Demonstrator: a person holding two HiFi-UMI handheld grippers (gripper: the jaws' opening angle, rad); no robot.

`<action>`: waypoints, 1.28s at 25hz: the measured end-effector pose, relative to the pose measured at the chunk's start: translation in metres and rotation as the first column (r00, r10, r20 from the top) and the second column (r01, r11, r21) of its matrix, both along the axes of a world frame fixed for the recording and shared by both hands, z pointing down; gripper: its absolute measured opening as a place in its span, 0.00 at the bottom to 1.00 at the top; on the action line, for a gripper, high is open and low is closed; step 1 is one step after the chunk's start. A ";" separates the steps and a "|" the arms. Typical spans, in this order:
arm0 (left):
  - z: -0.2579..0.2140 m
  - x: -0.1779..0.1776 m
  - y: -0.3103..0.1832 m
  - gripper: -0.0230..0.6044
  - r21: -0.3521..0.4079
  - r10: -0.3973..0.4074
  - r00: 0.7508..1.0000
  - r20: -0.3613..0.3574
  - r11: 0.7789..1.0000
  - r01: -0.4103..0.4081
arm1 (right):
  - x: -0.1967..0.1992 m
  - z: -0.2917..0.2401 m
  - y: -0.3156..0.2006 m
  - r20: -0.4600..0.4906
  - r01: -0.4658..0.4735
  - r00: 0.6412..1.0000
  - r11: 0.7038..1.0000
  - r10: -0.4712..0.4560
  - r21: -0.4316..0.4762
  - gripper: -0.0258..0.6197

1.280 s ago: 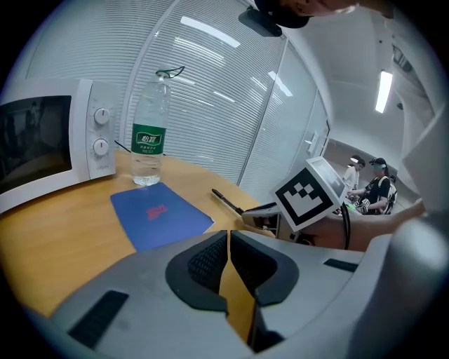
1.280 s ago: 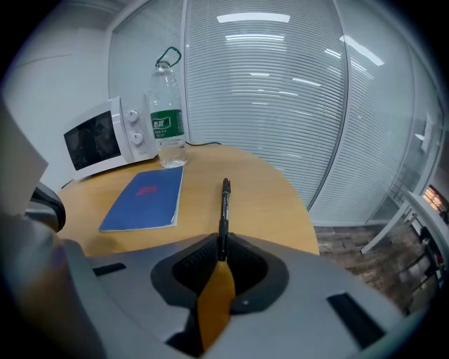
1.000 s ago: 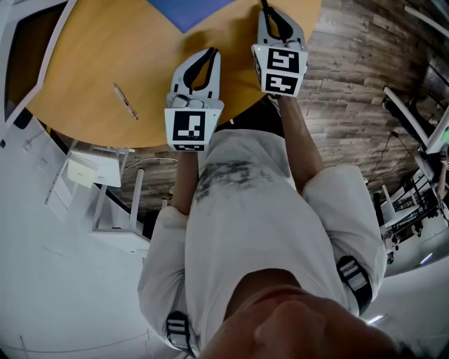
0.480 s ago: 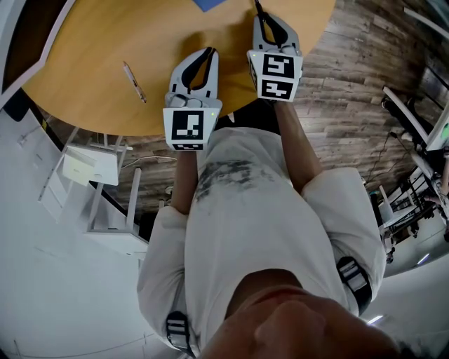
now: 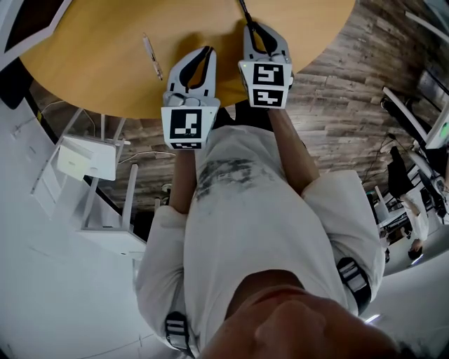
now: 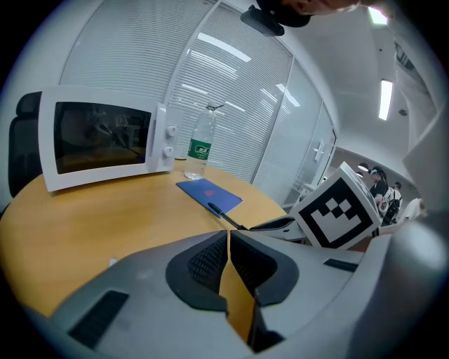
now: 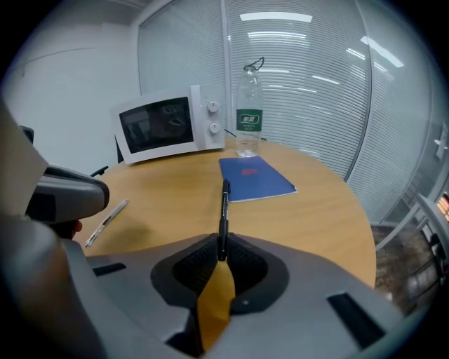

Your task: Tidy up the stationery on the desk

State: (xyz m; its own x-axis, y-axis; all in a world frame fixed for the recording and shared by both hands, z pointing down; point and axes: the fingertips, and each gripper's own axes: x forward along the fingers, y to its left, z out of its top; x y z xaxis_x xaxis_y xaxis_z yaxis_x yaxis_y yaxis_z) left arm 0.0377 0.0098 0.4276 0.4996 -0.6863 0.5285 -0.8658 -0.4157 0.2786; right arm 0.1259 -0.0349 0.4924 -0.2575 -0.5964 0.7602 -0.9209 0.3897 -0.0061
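My right gripper (image 5: 251, 26) (image 7: 222, 242) is shut on the lower end of a black pen (image 7: 224, 210) (image 5: 245, 11), which sticks out past the jaws over the round wooden table (image 5: 91, 70). Beyond the pen's tip a blue notebook (image 7: 256, 177) (image 6: 209, 195) lies flat. A clear pen (image 5: 152, 56) (image 7: 106, 222) lies loose on the table to the left of both grippers. My left gripper (image 5: 208, 50) (image 6: 228, 233) hangs beside the right one, shut with nothing between its pads. Both sit over the table's near edge.
At the table's far side stand a white microwave (image 6: 98, 144) (image 7: 168, 125) and a plastic water bottle (image 6: 200, 147) (image 7: 248, 119), in front of glass walls with blinds. White furniture (image 5: 88, 158) stands on the plank floor below the table's left edge.
Both grippers have drawn back toward the table's near edge, the black pen still held. In the head view the table has slid upward and the blue notebook has left the picture.
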 end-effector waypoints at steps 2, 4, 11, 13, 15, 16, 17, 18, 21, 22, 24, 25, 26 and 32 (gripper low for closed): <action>0.000 -0.013 0.008 0.06 0.002 -0.006 1.000 -0.002 1.000 0.006 | -0.017 0.001 0.012 0.004 0.009 1.000 1.000 -0.009 -0.007 0.19; 0.000 -0.026 0.016 0.06 0.003 -0.012 1.000 -0.004 1.000 0.012 | -0.032 0.002 0.023 0.008 0.019 1.000 1.000 -0.019 -0.014 0.19; 0.003 -0.065 0.038 0.06 0.003 -0.020 1.000 -0.004 1.000 0.020 | -0.080 0.009 0.055 0.017 0.047 0.999 0.998 -0.046 -0.036 0.19; 0.006 -0.074 0.043 0.06 0.003 -0.022 1.000 -0.004 1.000 0.022 | -0.091 0.011 0.062 0.019 0.050 0.999 0.998 -0.049 -0.042 0.19; 0.007 -0.083 0.048 0.06 0.003 -0.026 1.000 -0.003 1.000 0.026 | -0.101 0.013 0.069 0.022 0.053 0.998 0.998 -0.052 -0.047 0.19; 0.008 -0.087 0.050 0.06 0.003 -0.028 1.000 -0.003 1.000 0.028 | -0.106 0.013 0.073 0.023 0.055 0.998 0.997 -0.054 -0.048 0.19; 0.008 -0.092 0.052 0.06 0.003 -0.031 1.000 -0.003 1.000 0.031 | -0.111 0.014 0.076 0.023 0.058 0.998 0.997 -0.057 -0.050 0.19; 0.009 -0.097 0.054 0.06 0.003 -0.033 0.999 -0.003 0.999 0.033 | -0.116 0.014 0.079 0.024 0.061 0.998 0.997 -0.060 -0.050 0.19; 0.011 -0.108 0.059 0.06 0.001 -0.039 0.999 -0.002 0.999 0.039 | -0.127 0.015 0.084 0.023 0.071 0.997 0.996 -0.070 -0.051 0.19; 0.011 -0.110 0.060 0.06 -0.001 -0.041 0.999 -0.002 0.999 0.041 | -0.130 0.015 0.086 0.023 0.073 0.997 0.996 -0.072 -0.052 0.19; 0.012 -0.115 0.063 0.06 -0.003 -0.046 0.999 -0.002 0.999 0.046 | -0.134 0.017 0.090 0.022 0.074 0.997 0.996 -0.073 -0.057 0.19; 0.013 -0.118 0.065 0.06 -0.004 -0.049 0.999 0.000 0.999 0.049 | -0.136 0.018 0.092 0.022 0.073 0.997 0.995 -0.072 -0.061 0.19; 0.014 -0.120 0.066 0.06 -0.005 -0.052 0.999 0.001 0.999 0.052 | -0.138 0.019 0.094 0.022 0.072 0.997 0.995 -0.071 -0.066 0.19; 0.018 -0.135 0.072 0.06 -0.010 -0.065 0.998 0.004 0.998 0.065 | -0.154 0.024 0.106 0.033 0.072 0.997 0.993 -0.069 -0.091 0.19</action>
